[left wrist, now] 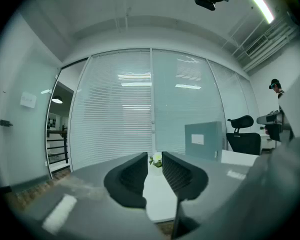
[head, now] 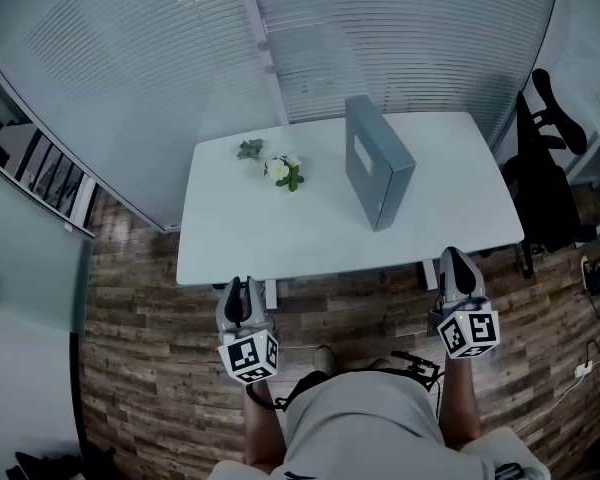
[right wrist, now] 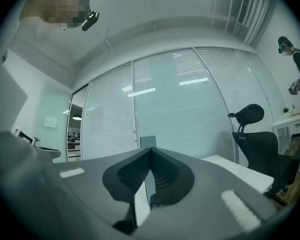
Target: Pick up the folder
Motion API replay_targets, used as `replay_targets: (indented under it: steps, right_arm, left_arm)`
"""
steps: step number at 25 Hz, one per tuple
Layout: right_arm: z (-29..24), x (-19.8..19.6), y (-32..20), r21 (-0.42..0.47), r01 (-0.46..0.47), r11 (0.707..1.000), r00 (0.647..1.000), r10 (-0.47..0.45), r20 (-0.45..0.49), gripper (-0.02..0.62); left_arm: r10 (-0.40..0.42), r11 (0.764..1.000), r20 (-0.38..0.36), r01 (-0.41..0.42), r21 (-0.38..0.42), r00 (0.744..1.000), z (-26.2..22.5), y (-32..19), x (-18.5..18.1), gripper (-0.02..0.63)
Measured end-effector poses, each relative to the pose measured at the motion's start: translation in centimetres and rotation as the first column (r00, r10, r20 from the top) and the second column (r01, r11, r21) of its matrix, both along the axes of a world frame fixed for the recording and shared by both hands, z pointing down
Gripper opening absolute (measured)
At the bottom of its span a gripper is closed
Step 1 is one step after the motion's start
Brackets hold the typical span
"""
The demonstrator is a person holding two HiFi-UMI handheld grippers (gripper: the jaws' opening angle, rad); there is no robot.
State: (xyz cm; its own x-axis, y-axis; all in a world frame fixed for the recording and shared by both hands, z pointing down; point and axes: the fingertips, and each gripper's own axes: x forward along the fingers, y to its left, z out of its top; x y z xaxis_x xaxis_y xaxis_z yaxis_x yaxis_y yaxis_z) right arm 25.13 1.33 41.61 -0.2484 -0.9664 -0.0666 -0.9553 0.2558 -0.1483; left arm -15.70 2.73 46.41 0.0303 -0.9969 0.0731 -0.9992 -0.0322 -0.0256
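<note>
The grey box folder (head: 378, 160) stands upright on the white table (head: 240, 238), right of its middle, with a pale label on its side. Both grippers hang level in front of the table's near edge, well short of the folder. My left gripper (head: 242, 290) is at the left; in the left gripper view (left wrist: 155, 157) its jaws stand apart with nothing between them, and the folder (left wrist: 204, 139) is ahead to the right. My right gripper (head: 456, 260) is at the right; in the right gripper view (right wrist: 150, 150) its tips meet, empty, with the folder (right wrist: 148, 141) just above them.
A small bunch of flowers (head: 280, 170) lies on the table's far left part. A black office chair (head: 542, 173) stands off the table's right end. A glass wall with blinds (head: 380, 38) runs behind the table. A person (right wrist: 296, 59) stands far right.
</note>
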Motion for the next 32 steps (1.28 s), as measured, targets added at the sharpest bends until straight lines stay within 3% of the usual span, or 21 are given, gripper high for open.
replay_targets:
  steps: [13, 21, 25, 30, 32]
  right_arm:
    - [-0.4, 0.0, 0.0, 0.028, -0.009, 1.000, 0.999, 0.008, 0.035, 0.002]
    - [-0.6, -0.6, -0.1, 0.043, 0.008, 0.999, 0.999, -0.010, 0.045, 0.065]
    - [-0.3, -1.0, -0.8, 0.036, 0.000, 0.999, 0.999, -0.001, 0.036, 0.218]
    - [-0.1, -1.6, -1.9, 0.025, -0.022, 0.999, 0.999, 0.021, 0.026, 0.258]
    - [-0.1, -1.8, -2.2, 0.031, -0.038, 0.999, 0.999, 0.037, 0.028, 0.305]
  left_arm:
    - [-0.002, 1.000, -0.002, 0.002, -0.009, 1.000, 0.5, -0.2, -0.3, 0.103]
    - [-0.018, 1.000, -0.008, 0.018, -0.009, 1.000, 0.5, -0.2, -1.4, 0.103]
    - [-0.024, 1.000, -0.011, 0.024, -0.013, 1.000, 0.8, -0.6, -2.1, 0.103]
    - [-0.022, 1.000, -0.011, 0.022, -0.012, 1.000, 1.1, -1.7, -3.1, 0.101]
    - [-0.025, 1.000, -0.015, 0.025, -0.008, 1.000, 1.1, -2.1, -3.6, 0.085]
